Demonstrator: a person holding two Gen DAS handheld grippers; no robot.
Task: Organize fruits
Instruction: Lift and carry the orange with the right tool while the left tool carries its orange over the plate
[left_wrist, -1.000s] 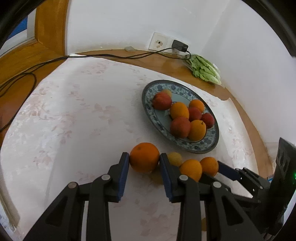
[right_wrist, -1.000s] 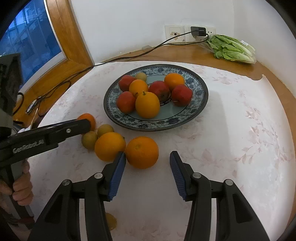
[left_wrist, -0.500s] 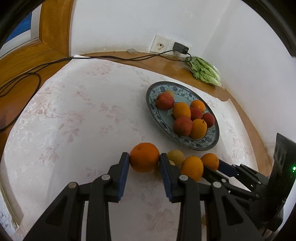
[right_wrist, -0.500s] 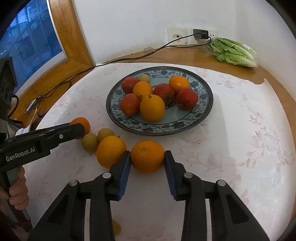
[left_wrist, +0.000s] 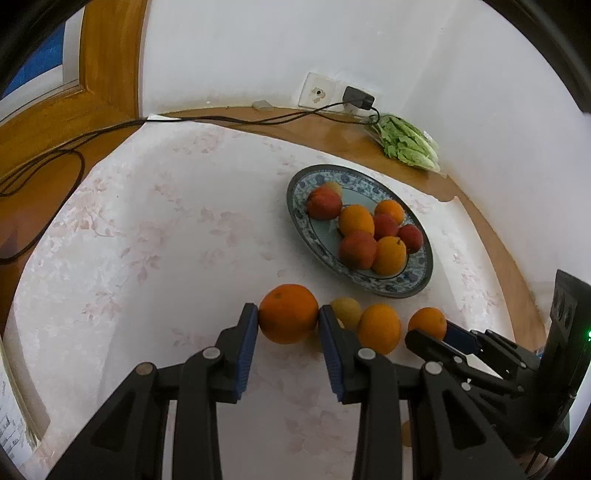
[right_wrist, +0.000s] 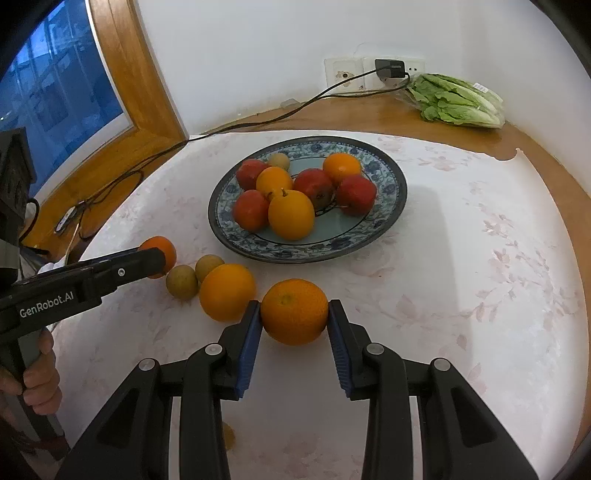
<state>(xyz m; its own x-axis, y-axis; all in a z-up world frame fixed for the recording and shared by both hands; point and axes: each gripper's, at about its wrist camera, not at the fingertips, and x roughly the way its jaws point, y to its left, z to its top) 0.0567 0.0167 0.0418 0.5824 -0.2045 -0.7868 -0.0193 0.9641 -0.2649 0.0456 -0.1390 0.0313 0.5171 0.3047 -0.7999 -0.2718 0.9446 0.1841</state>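
In the left wrist view my left gripper (left_wrist: 288, 315) is shut on a large orange (left_wrist: 288, 313), its blue pads pressing both sides. Right of it lie a small yellowish fruit (left_wrist: 346, 312) and a loose orange (left_wrist: 379, 328). Further right, my right gripper (left_wrist: 432, 332) clasps another orange (left_wrist: 427, 323). In the right wrist view my right gripper (right_wrist: 294, 314) is shut on that orange (right_wrist: 294, 311). The left gripper (right_wrist: 157, 256) comes in from the left with its orange (right_wrist: 162, 251). A blue patterned plate (left_wrist: 291, 199) (right_wrist: 221, 218) behind holds several oranges and red fruits.
Two small brownish fruits (right_wrist: 181, 281) and the loose orange (right_wrist: 227, 291) lie between the grippers. Bagged lettuce (right_wrist: 458, 99) sits at the back right by a wall socket, and a black cable (right_wrist: 258, 122) crosses the wooden ledge. A hand (right_wrist: 37, 380) grips the left handle.
My right gripper's jaws have shut onto the orange that lay between them. The left gripper has kept its hold on its orange, with the view shifting only slightly.
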